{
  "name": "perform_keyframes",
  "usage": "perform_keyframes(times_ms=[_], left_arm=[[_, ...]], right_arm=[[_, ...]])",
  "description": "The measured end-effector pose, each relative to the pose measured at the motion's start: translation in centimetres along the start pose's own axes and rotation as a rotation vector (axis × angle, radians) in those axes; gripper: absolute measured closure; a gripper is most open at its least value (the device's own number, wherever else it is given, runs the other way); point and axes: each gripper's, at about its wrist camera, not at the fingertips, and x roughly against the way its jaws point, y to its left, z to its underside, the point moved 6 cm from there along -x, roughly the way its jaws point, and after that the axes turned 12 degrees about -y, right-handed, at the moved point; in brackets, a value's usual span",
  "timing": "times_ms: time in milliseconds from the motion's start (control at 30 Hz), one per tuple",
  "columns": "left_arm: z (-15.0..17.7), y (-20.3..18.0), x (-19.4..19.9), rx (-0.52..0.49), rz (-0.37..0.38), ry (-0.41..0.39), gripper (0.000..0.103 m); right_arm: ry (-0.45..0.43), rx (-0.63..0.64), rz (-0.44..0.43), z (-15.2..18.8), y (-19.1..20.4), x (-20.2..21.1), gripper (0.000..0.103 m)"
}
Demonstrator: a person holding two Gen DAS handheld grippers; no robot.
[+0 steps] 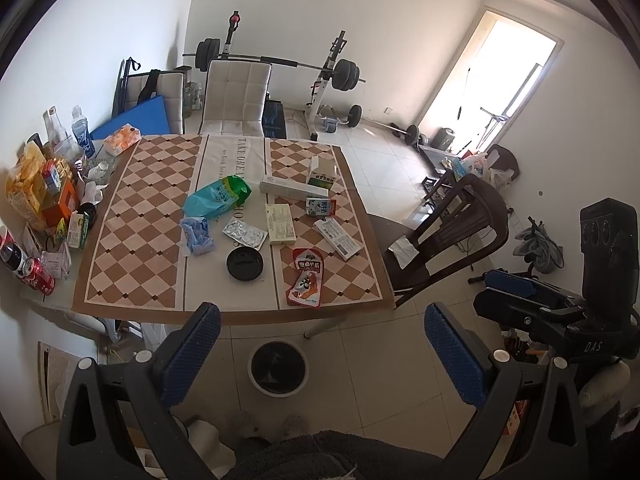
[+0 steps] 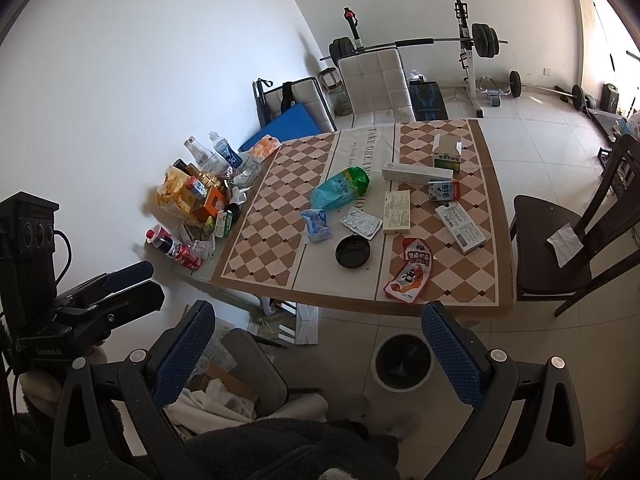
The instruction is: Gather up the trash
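Claws first: your left claw (image 1: pixel 322 354) and right claw (image 2: pixel 318 354) both hang spread wide, empty, short of the surface (image 1: pixel 132 216). Trash bin (image 1: pixel 278 366) on the floor below looks empty. Red snack wrapper (image 1: pixel 306 278), black lid (image 1: pixel 244 264), blister pack (image 1: pixel 245 234) and cartons all uncollected; nothing started, I'd judge.

I see the table (image 1: pixel 132 216) under a checkered cloth, carrying a red snack wrapper (image 1: pixel 306 278), black lid (image 1: pixel 244 263), blister pack (image 1: pixel 245 233), green bag (image 1: pixel 218 197) and cartons
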Motion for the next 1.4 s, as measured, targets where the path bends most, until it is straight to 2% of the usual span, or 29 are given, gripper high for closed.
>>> perform_keyframes(times_ms=[167, 467, 1400], left_arm=[[-0.1, 0.4, 0.0, -0.004, 0.002, 0.000, 0.000], [0.2, 0.4, 0.2, -0.003, 0.004, -0.004, 0.000], [-0.3, 0.6, 0.1, 0.001, 0.005, -0.002, 0.000]], right_arm=[[0.005, 0.003, -0.003, 0.2, 1.7, -0.7, 0.000], [0.009, 0.008, -0.010, 0.0, 2.5, -1.0, 0.000], [0.006, 0.008, -0.008, -0.2, 2.8, -1.2, 0.000]])
